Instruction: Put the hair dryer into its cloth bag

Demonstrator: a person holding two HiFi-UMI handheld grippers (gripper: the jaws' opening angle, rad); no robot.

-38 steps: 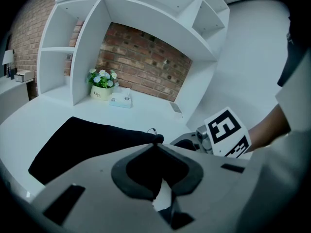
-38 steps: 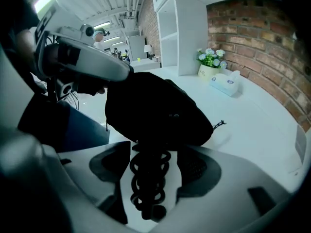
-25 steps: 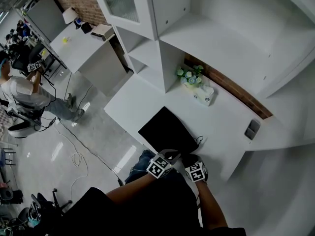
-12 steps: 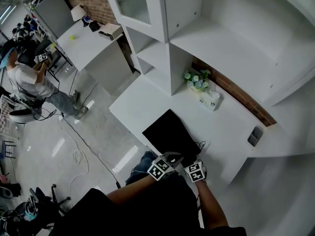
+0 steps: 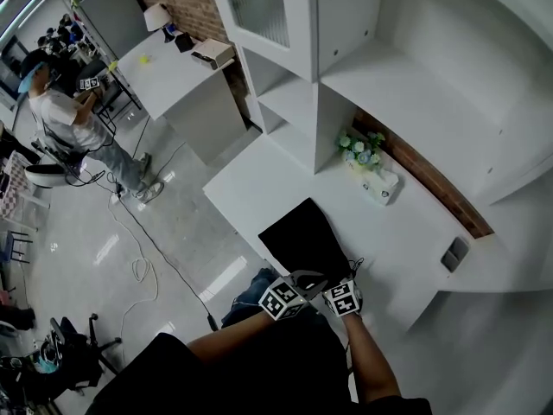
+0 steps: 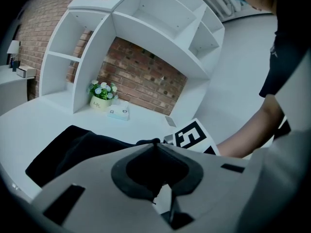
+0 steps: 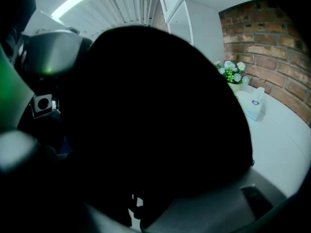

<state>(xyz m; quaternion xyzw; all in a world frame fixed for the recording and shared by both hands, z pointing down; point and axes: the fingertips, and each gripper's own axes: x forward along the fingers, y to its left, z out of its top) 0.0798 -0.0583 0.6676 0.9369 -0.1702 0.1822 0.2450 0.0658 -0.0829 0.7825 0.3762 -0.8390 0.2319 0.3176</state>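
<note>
The black cloth bag [image 5: 304, 234] lies flat on the white table [image 5: 251, 180], its near edge by both grippers. My left gripper [image 5: 301, 278] is shut on that edge, and black cloth [image 6: 73, 144] fills the hollow between its pads [image 6: 155, 147]. My right gripper [image 5: 333, 281] stands just right of it. A big black rounded body [image 7: 155, 110], which I take for the hair dryer, sits between its wide-set jaws and hides most of the right gripper view. Its marker cube [image 6: 193, 135] shows in the left gripper view.
A flower pot [image 5: 361, 148] and a tissue box [image 5: 384, 184] stand at the back of the table below white shelves. A small grey object [image 5: 454, 253] lies at the right. A person [image 5: 65, 119] stands far left by another table, with cables on the floor.
The head view has swung, so the room slides down and to the right. My right gripper has edged closer to the bag's near edge. The left gripper keeps its hold on the cloth.
</note>
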